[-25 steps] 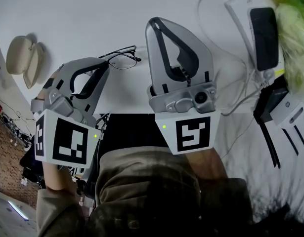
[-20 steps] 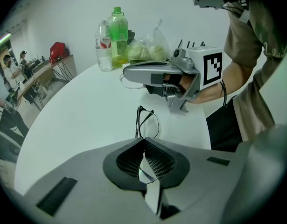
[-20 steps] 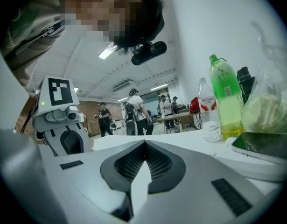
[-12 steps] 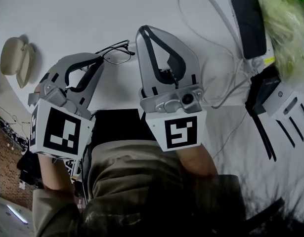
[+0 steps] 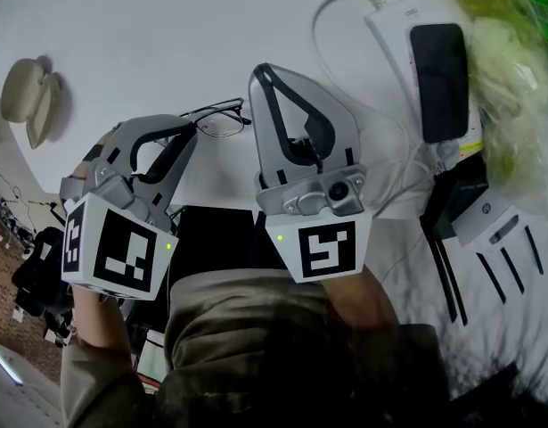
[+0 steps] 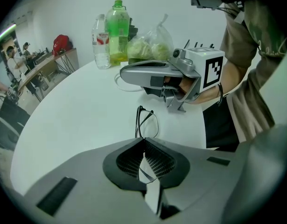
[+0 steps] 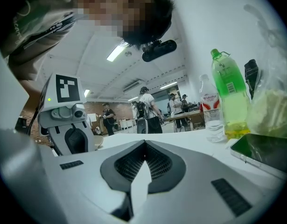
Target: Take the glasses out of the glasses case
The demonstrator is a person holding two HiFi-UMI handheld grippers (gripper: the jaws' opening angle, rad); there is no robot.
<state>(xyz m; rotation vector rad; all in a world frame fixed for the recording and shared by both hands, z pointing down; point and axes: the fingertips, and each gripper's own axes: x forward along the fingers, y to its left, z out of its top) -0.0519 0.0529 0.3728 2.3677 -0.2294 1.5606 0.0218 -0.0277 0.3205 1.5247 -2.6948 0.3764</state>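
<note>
black thin-rimmed glasses [image 5: 218,120] lie by the table's [image 5: 167,34] near edge, long axis along it, one end at the left gripper's [image 5: 192,133] closed jaws; grip unclear. right gripper [image 5: 260,71] just beside, jaws together, empty. beige case [image 5: 33,101] open at the left edge.

Smooth matt white surface [image 5: 149,34], thin dark wire glasses [image 5: 222,123], smooth beige glasses case [image 5: 33,101], glossy black phone [image 5: 440,80] screen

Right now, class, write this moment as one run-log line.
glasses: outside case | glasses case: open, far left on table | left gripper: fingers shut on glasses | right gripper: shut, empty
</note>
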